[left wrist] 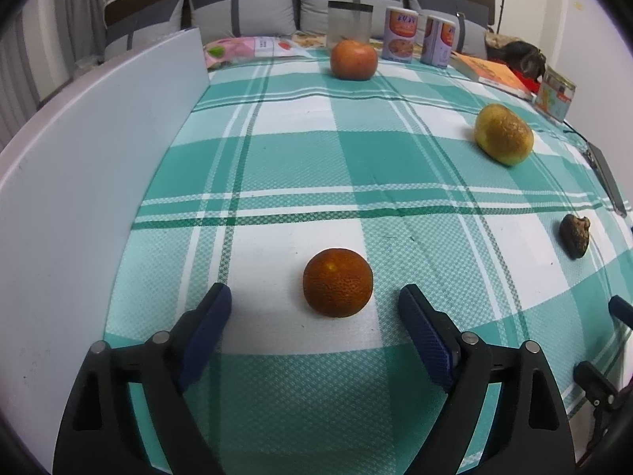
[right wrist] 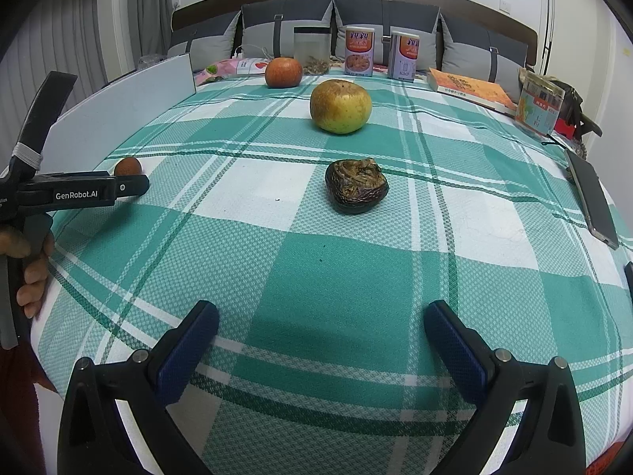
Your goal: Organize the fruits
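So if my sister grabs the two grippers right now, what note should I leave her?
Left gripper: open, the small orange lies on the cloth just ahead of its fingertips, untouched.
Right gripper: open, empty, over the checked tablecloth.
Fruits: red apple at the far edge by the jar, yellow-green fruit mid-table, shrivelled dark fruit nearer the right gripper.
Done: nothing grouped that I can see; the four fruits lie apart.
Left: gather them all together.
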The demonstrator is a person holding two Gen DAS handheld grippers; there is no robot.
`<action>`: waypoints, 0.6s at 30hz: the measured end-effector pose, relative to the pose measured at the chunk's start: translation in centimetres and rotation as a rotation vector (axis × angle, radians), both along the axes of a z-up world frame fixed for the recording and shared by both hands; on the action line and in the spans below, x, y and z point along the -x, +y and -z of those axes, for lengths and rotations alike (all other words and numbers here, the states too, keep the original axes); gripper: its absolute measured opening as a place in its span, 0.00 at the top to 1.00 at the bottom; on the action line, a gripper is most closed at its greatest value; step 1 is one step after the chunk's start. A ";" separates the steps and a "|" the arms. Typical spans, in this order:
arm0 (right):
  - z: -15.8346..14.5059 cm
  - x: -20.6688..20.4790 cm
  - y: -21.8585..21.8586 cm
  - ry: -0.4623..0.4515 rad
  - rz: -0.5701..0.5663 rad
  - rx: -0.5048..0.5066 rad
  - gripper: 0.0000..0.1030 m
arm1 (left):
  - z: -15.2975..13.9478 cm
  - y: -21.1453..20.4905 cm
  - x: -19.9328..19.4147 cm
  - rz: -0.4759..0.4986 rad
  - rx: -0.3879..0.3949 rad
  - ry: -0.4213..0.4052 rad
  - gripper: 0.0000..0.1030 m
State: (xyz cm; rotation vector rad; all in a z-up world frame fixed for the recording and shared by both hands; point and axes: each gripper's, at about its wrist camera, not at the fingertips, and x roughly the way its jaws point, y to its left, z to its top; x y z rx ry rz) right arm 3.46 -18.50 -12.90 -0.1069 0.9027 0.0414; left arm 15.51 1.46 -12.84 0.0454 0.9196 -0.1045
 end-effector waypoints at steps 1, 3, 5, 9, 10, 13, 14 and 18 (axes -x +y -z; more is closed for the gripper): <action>-0.1 -0.2 -0.1 0.014 -0.004 -0.008 0.00 | 0.0 0.0 0.0 0.000 0.000 -0.001 0.14; -0.4 -0.3 -0.3 0.031 0.002 -0.028 0.00 | 0.0 0.0 0.0 0.000 0.001 0.000 0.14; -1.7 -0.6 -1.2 0.023 0.040 -0.107 0.00 | 0.0 0.0 0.0 0.000 0.001 0.000 0.14; -5.6 -4.4 -2.2 -0.062 0.083 -0.132 0.00 | 0.0 0.0 0.0 0.000 0.000 0.000 0.14; -6.2 -5.9 -2.2 -0.057 0.081 -0.113 0.00 | 0.0 0.0 0.0 0.000 0.000 0.000 0.14; -7.3 -12.4 -1.2 0.010 0.044 -0.079 0.00 | 0.0 0.0 0.0 0.000 0.000 0.000 0.14; -7.3 -14.3 -0.9 0.022 0.036 -0.080 0.00 | 0.0 0.0 0.0 0.000 0.000 0.000 0.14; -6.0 -20.5 0.1 0.108 0.048 -0.051 0.00 | 0.1 0.0 0.0 0.000 0.001 0.000 0.14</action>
